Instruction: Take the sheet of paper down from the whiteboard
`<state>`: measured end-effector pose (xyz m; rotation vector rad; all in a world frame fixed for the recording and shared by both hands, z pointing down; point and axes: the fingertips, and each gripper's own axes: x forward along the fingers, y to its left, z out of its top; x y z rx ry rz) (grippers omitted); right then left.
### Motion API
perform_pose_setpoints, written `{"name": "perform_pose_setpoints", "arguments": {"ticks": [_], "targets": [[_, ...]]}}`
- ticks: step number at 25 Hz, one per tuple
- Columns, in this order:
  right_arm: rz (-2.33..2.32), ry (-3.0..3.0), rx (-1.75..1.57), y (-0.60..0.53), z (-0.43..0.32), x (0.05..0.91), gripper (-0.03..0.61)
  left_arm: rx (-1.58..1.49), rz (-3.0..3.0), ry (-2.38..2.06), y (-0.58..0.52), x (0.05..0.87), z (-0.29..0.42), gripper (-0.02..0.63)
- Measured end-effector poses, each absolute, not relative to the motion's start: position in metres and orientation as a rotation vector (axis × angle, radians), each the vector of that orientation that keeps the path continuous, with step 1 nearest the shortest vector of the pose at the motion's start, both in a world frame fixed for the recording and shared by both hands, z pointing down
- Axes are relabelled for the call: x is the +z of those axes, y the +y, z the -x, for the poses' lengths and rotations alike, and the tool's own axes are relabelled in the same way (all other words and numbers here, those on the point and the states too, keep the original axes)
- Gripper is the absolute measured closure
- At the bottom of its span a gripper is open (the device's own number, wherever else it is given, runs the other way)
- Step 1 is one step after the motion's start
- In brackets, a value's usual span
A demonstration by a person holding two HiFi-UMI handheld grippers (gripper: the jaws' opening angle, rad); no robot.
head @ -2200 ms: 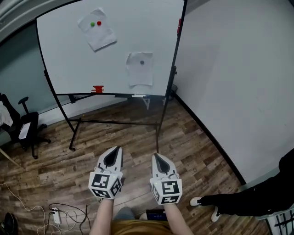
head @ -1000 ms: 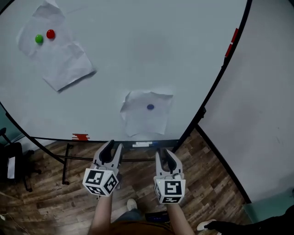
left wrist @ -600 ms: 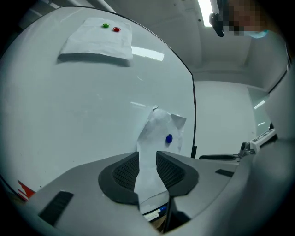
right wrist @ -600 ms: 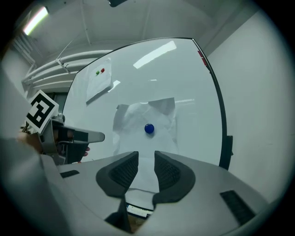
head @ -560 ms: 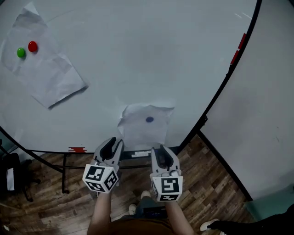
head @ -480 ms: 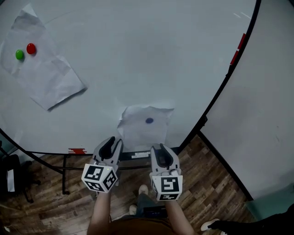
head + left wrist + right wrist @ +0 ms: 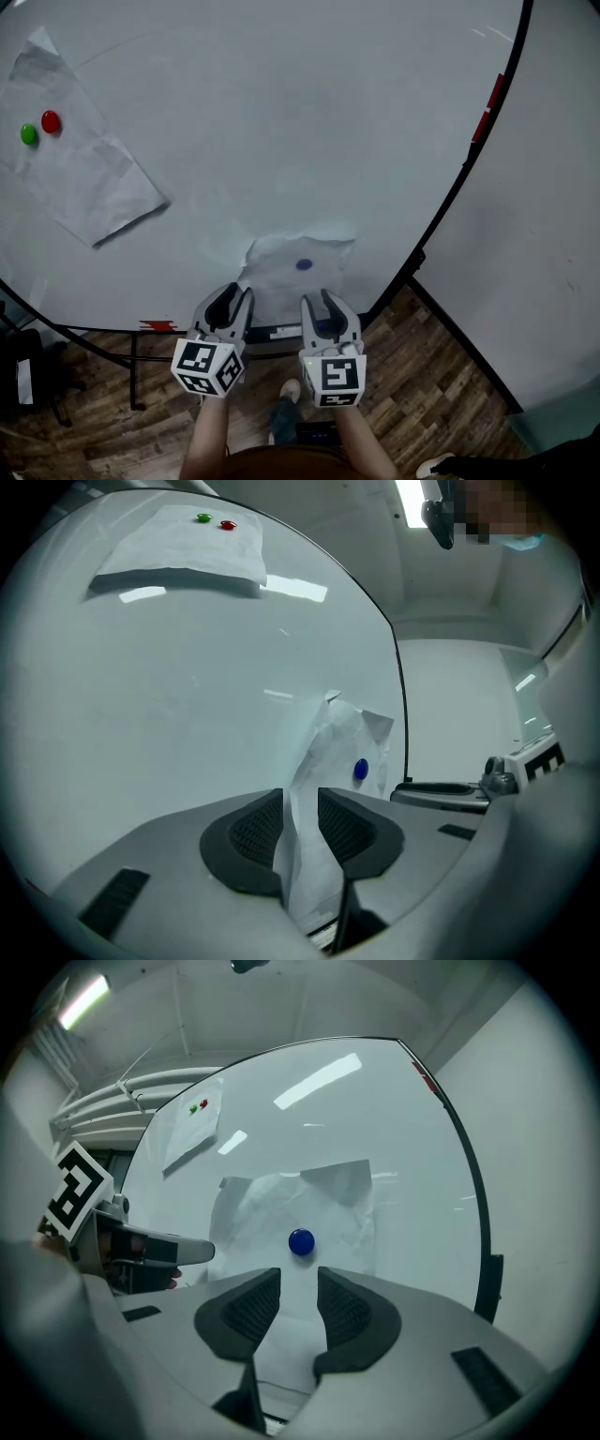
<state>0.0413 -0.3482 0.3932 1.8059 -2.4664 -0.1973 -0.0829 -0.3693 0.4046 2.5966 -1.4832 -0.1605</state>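
A small crumpled white sheet [image 7: 281, 277] hangs low on the whiteboard [image 7: 281, 122], pinned by a blue magnet [image 7: 303, 264]. My left gripper [image 7: 232, 298] is level at the sheet's lower left edge. In the left gripper view that edge [image 7: 328, 752] runs through the gap of the left gripper [image 7: 300, 799], and the pads stand apart from it. My right gripper [image 7: 327, 300] points at the sheet's lower part, just under the magnet [image 7: 301, 1241]. Its jaws are opening; the sheet [image 7: 272, 1208] shows beyond the gap of the right gripper [image 7: 298, 1279], with nothing gripped.
A larger sheet [image 7: 80, 183] hangs at the board's upper left under a green magnet [image 7: 29, 134] and a red magnet [image 7: 51, 122]. The board's black frame [image 7: 459, 187] and a white wall [image 7: 544, 234] lie to the right. A red eraser [image 7: 157, 326] sits on the tray.
Both grippers have moved forward and slightly up to the small sheet's lower edge. The board fills more of the head view. The right jaws have spread a little wider.
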Motion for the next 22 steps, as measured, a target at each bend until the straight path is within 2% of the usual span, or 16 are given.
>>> {"name": "perform_pose_setpoints", "arguments": {"ticks": [13, 16, 22], "targets": [[-1.848, -2.407, -0.464, -0.385, -0.023, 0.364, 0.428, -0.186, -2.650, -1.478, -0.386, 0.392, 0.080, 0.525], [-1.876, -2.382, -0.526, -0.388, -0.022, 0.360, 0.422, -0.176, -2.680, -1.461, -0.386, 0.391, 0.078, 0.569], [-1.866, -2.349, -0.533, -0.394, -0.023, 0.368, 0.432, -0.174, -2.682, -1.443, -0.386, 0.392, 0.074, 0.574]]}}
